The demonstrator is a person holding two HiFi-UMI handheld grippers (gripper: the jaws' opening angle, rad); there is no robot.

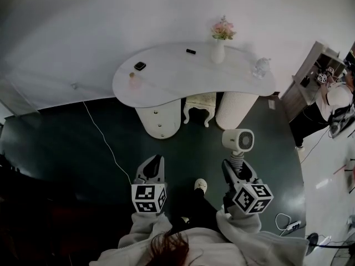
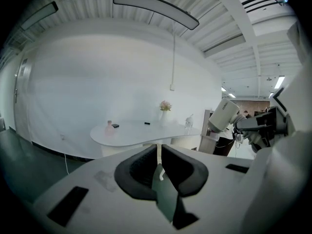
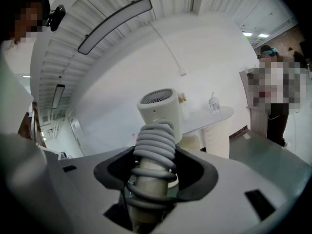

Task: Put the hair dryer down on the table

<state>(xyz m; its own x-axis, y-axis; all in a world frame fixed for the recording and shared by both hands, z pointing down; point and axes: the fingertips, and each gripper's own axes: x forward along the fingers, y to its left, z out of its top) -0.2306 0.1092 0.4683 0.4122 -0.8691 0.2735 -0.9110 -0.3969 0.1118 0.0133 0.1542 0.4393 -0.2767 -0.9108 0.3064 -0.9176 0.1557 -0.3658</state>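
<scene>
A white hair dryer (image 1: 238, 140) stands upright over the dark floor, its handle wrapped in a grey coiled cord (image 3: 155, 145). My right gripper (image 1: 236, 168) is shut on that handle; in the right gripper view the dryer's head (image 3: 158, 108) rises above the jaws. The left gripper (image 1: 152, 162) hangs beside it at the left, shut and holding nothing (image 2: 159, 157). The white curved table (image 1: 166, 76) lies well ahead of both grippers, also seen as the table (image 2: 131, 133) in the left gripper view, where the dryer (image 2: 223, 115) shows at the right.
On the table stand a vase of pink flowers (image 1: 218, 43), a small black object (image 1: 140, 66), a pink bottle (image 1: 133, 81) and a glass piece (image 1: 260, 67). A white stool (image 1: 199, 105) sits under it. A white cable (image 1: 102, 137) crosses the floor; a power strip (image 1: 291, 225) lies at right.
</scene>
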